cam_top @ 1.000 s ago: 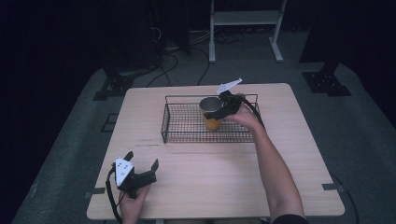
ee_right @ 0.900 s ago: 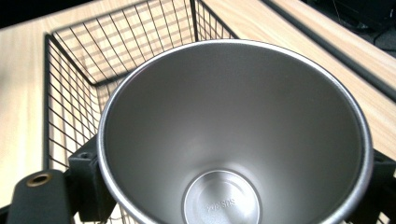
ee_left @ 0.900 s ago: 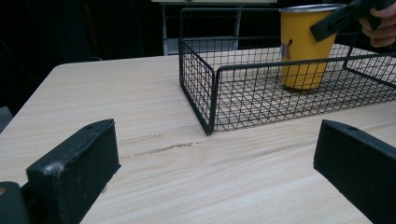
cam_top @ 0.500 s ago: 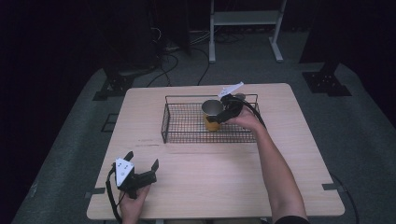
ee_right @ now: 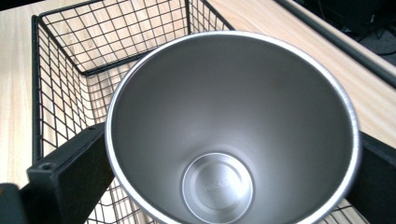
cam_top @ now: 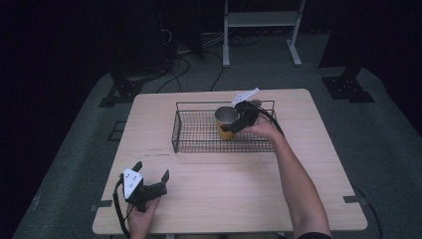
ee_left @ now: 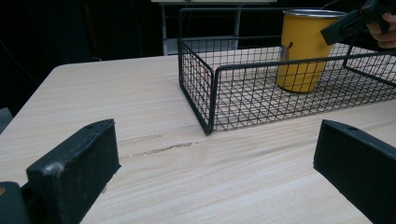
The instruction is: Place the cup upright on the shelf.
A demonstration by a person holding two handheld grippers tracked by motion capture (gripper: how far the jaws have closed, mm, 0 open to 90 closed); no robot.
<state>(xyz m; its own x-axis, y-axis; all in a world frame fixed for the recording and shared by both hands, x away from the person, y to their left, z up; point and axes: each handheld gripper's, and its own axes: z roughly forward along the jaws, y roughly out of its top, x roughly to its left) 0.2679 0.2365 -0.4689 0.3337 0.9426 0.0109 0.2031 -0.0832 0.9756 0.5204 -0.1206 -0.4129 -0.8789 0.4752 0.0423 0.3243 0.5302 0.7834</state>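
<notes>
Since the cup (cam_top: 227, 122) stands in the basket (cam_top: 199, 144) w/ right gripper (cam_top: 240, 121) clamped on it, placing looks nearly done; release left; left gripper (cam_top: 150, 183) open, idle near left

- The high view looks forward and down from above the person's side, taking in the whole tabletop (cam_top: 214, 199), the floor around it and a white stand behind.
- The left gripper view sits low, just above the tabletop (ee_left: 140, 93), and looks level along its claw's two jaws toward the wire basket (ee_left: 210, 84) and the yellow cup (ee_left: 301, 51) standing in it, some way off.
- The right gripper view looks steeply down from very near into the cup (ee_right: 229, 135), with its jaws on either side and the basket (ee_right: 65, 70) beneath.
- All three views share the basket (cam_top: 199, 132) and the cup (cam_top: 226, 122).
</notes>
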